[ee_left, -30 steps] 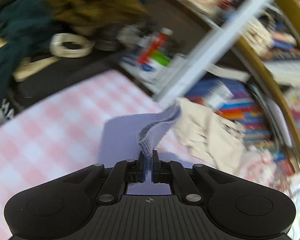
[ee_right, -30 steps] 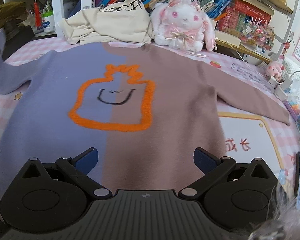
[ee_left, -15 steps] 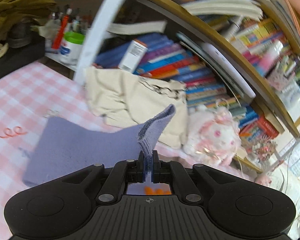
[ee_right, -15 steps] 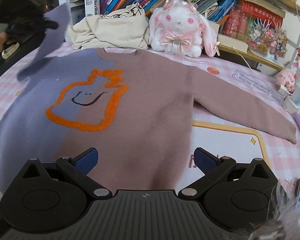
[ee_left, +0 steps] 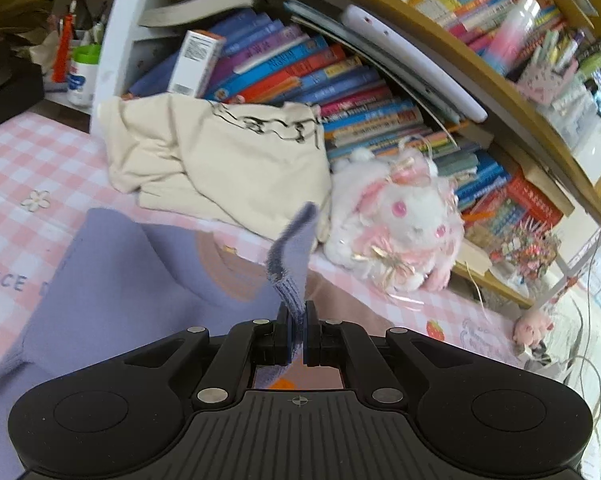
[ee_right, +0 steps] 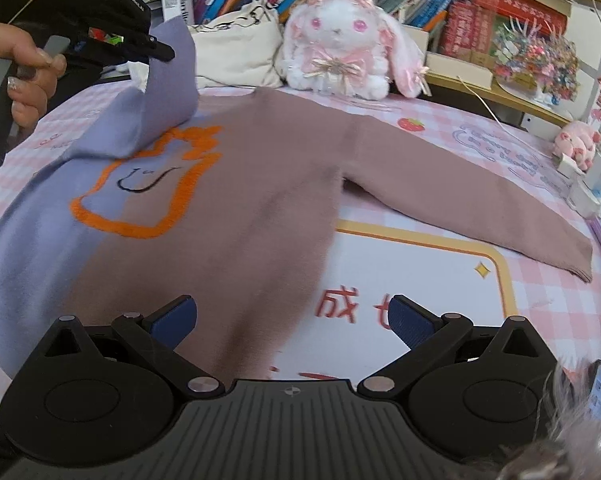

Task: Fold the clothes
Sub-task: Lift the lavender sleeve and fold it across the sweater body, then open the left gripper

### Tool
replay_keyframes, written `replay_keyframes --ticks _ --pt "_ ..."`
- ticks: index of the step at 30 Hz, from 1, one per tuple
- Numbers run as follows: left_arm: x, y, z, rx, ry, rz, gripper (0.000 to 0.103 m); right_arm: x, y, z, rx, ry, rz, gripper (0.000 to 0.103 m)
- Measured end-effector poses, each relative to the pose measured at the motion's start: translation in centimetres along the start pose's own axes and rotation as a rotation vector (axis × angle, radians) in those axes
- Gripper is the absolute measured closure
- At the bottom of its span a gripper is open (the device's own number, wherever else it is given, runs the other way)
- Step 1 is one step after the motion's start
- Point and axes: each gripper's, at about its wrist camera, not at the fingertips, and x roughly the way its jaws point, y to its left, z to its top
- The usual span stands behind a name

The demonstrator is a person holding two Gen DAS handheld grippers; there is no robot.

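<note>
The left claw (ee_left: 296,332) is clenched on the ribbed cuff of the lilac sleeve (ee_left: 292,256), which stands up from between its pads toward 12 o'clock; in the right wrist view this same claw (ee_right: 160,50) sits at about 10 o'clock, gripped by a hand (ee_right: 20,68), with the lilac sleeve (ee_right: 160,92) lifted off the surface and draped inward over the upper left of the sweater (ee_right: 228,184). The sweater lies flat, face up, on a pink checked cloth (ee_right: 440,128) covering what may be a bed or a desk; I cannot tell which. Its left half is lilac, its right half dusty brown, with an orange outline figure (ee_right: 148,188) and a small drawn smile on the chest. The brown sleeve (ee_right: 480,216) is stretched out flat toward 3 o'clock, its cuff lying on the cloth just beside a yellow-bordered white panel with red characters (ee_right: 412,272). The right claw (ee_right: 292,316) is released, both blue pads spread wide, holding nothing, hovering above the sweater's lower brown edge. Beyond the collar, at 12 o'clock, a white and pink plush rabbit (ee_right: 340,40) sits just beside a crumpled cream cloth bag (ee_right: 240,52), both in front of a bookshelf (ee_right: 500,12) packed with books
</note>
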Motion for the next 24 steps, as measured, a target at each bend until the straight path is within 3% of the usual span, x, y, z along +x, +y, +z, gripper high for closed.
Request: replay_keyframes --ticks 4,7,9,12,16,21,24 --pt "1.1 -1.4 -0.8 0.036 0.028 0.009 0.098 -0.2 -1.0 -0.3 0.013 0.0 -0.006 0.0" --pt "1.5 -2.3 -1.3 0.061 0.077 -0.001 0.08 -0.2 -1.5 -0.3 0.024 0.0 -0.006 0.0" --pt "0.9 -2.7 -1.9 0.083 0.086 -0.008 0.054 -0.1 -1.6 -0.3 0.031 0.002 -0.001 0.0" --pt "-0.8 -2.7 -2.9 0.141 0.061 0.011 0.048 0.1 -1.4 -0.3 0.021 0.003 0.018 0.0" --pt "-2.9 -0.5 -4.6 0.183 0.082 0.122 0.048 0.5 -0.5 -0.1 -0.005 0.008 0.054 0.0" --pt "-6.2 3.8 -7.2 0.24 0.081 0.337 0.048 0.9 0.5 0.0 -0.02 0.01 0.083 0.0" --pt "-8.0 6.7 -8.0 0.225 0.087 0.434 0.048 0.9 0.8 0.0 -0.003 0.01 0.079 0.0"
